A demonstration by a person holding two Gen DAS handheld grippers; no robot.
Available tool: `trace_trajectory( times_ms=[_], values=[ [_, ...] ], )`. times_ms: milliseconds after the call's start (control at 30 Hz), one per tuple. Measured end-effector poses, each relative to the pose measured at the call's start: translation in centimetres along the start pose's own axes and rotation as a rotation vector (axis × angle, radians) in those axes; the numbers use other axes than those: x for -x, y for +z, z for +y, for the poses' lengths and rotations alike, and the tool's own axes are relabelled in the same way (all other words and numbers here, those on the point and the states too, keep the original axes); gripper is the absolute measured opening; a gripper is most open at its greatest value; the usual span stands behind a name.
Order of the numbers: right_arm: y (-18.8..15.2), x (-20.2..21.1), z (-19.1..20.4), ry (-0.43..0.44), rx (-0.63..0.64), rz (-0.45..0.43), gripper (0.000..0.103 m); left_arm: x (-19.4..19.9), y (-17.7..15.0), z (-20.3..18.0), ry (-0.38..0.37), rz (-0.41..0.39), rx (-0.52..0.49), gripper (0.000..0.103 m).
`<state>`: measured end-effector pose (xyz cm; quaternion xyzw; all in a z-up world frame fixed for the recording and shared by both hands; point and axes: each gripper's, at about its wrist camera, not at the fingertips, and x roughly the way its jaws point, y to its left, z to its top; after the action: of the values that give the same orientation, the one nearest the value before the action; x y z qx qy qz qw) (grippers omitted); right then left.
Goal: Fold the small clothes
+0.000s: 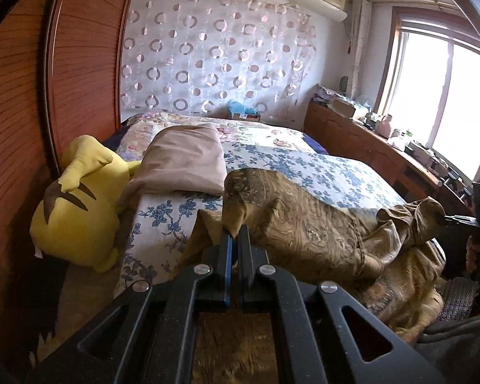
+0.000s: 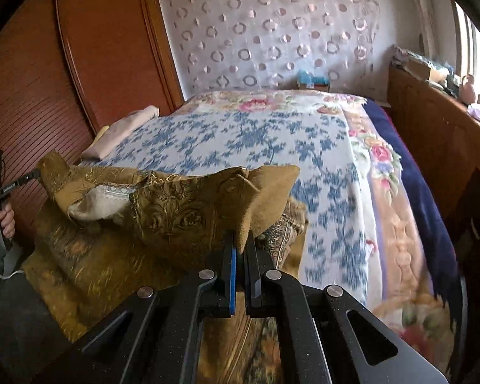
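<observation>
A brown-gold patterned garment (image 1: pixel 307 220) hangs stretched between my two grippers above the near edge of the bed; it also shows in the right wrist view (image 2: pixel 176 211). My left gripper (image 1: pixel 236 233) is shut on one corner of it. My right gripper (image 2: pixel 241 246) is shut on the other corner, and shows at the far right of the left wrist view (image 1: pixel 444 219). The garment's lower part droops onto the bed edge. A folded beige cloth (image 1: pixel 184 163) lies on the bed behind it.
The bed (image 2: pixel 272 140) has a blue-floral cover. A yellow plush toy (image 1: pixel 76 201) leans at its left against a wooden wardrobe (image 1: pixel 22 102). A wooden cabinet (image 1: pixel 368 140) with clutter runs along the right under the window.
</observation>
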<state>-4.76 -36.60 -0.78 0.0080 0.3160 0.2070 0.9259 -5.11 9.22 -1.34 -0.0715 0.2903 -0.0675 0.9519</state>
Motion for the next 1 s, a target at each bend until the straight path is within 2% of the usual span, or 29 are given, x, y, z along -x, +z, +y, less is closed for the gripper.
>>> trace_trajectory(
  times_ms=[167, 300, 433, 467, 500, 533, 567, 600, 667, 767, 867, 933, 1000],
  values=[
    [0.0, 1.8, 0.0, 0.035, 0.015, 0.031, 0.003, 0.6, 0.0, -0.4, 0.024, 0.013, -0.036, 0.003],
    [0.1, 1.4, -0.5, 0.033, 0.025, 0.034, 0.003, 0.5, 0.2, 0.1, 0.051, 0.018, -0.038, 0.006],
    [0.9, 2.0, -0.5, -0.031, 0.065, 0.007, 0.006, 0.6, 0.8, 0.9, 0.076, 0.004, -0.026, 0.006],
    [1.0, 2.4, -0.4, -0.037, 0.078, -0.001, 0.007, 0.8, 1.2, 1.1, 0.080, -0.008, -0.024, 0.010],
    [1.4, 2.7, -0.4, -0.053, 0.093, -0.005, 0.008, 0.8, 1.4, 1.3, 0.078, -0.018, -0.020, 0.024],
    [1.8, 2.9, -0.5, -0.074, 0.103, -0.012, 0.012, 0.8, 1.7, 1.5, 0.075, -0.024, -0.016, 0.033],
    [2.1, 3.0, -0.7, -0.085, 0.107, -0.019, 0.018, 0.6, 1.9, 1.7, 0.069, -0.026, -0.015, 0.047],
    [2.4, 2.9, -0.8, -0.095, 0.107, -0.027, 0.022, 0.2, 2.3, 2.0, 0.071, -0.024, -0.020, 0.053],
    [2.9, 2.4, -1.3, -0.105, 0.094, -0.041, 0.037, -0.7, 2.8, 2.2, 0.090, -0.011, -0.034, 0.060],
    [3.5, 0.6, -1.9, -0.110, 0.077, -0.034, 0.040, -2.9, 3.4, 2.7, 0.117, 0.024, -0.059, 0.061],
    [3.6, -1.8, -2.2, -0.107, 0.061, -0.016, 0.042, -5.4, 3.7, 3.2, 0.107, 0.077, -0.076, 0.061],
    [3.7, -3.4, -2.4, -0.099, 0.050, 0.000, 0.043, -7.3, 3.7, 3.7, 0.093, 0.123, -0.079, 0.061],
    [3.8, -4.8, -2.4, -0.096, 0.044, 0.019, 0.044, -9.0, 3.7, 4.1, 0.040, 0.180, -0.066, 0.061]
  ],
)
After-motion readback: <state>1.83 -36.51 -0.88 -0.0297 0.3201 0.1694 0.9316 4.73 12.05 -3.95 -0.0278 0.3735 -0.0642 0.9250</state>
